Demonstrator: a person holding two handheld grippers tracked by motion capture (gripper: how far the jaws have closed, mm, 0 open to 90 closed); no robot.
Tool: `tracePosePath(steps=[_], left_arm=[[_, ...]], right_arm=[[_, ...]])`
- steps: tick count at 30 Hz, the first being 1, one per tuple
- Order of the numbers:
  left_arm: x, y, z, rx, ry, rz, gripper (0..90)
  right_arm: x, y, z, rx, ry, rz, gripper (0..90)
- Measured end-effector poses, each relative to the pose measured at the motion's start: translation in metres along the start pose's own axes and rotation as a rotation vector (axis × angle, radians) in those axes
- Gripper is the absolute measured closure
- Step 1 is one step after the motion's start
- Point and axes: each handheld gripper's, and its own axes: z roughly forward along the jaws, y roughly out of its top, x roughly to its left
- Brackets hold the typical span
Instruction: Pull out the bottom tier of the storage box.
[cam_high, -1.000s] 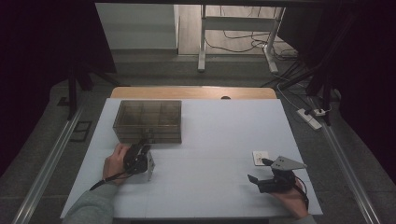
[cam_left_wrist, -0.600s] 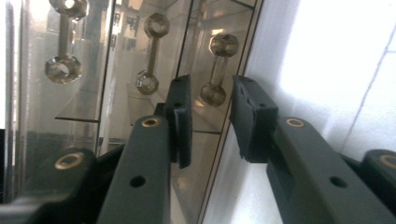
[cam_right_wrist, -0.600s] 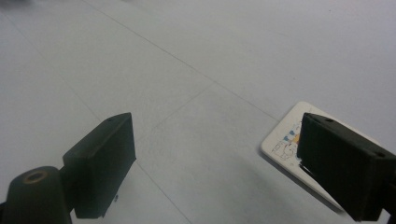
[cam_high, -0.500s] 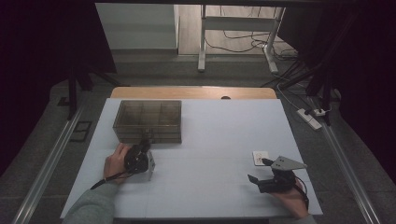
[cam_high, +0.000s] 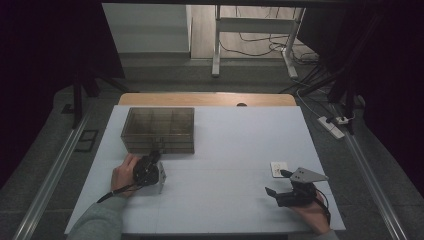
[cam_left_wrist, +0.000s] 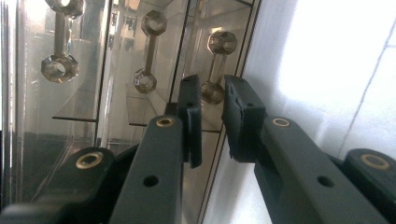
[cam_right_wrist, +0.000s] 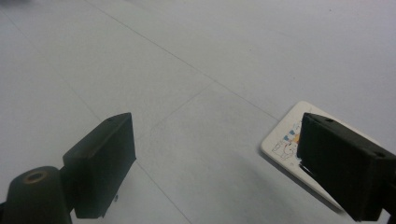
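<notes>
Clear drawer box (cam_high: 158, 129) blocks far-left, card (cam_high: 278, 168) near-right, table (cam_high: 225, 145) middle open

The room is dark around the edges of the high view, and the white table (cam_high: 225, 150) in the middle is the bright part. In the left gripper view, strong glare washes out the upper right, and the black jaws at the bottom look blurry.
</notes>
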Motion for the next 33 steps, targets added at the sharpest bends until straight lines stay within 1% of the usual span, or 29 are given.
tracePosePath(steps=[4,15,21,33], left_arm=[[-0.0002,0.0002,0.0,-0.007,0.0,-0.005,76.9],[-0.001,-0.0002,0.0005,0.001,0.002,0.005,77.1],[-0.0015,-0.0002,0.0015,-0.009,0.012,0.015,77.5],[-0.0011,-0.0004,0.0012,-0.009,0.01,0.022,78.8]], right_arm=[[-0.0001,0.0,-0.0001,-0.001,-0.001,0.001,11.4],[0.0001,0.0001,-0.0001,-0.001,0.0,0.0,11.4],[0.0001,0.0001,-0.0002,-0.001,-0.001,0.0,11.4],[0.0002,0.0001,-0.0005,-0.001,-0.002,0.0,11.4]])
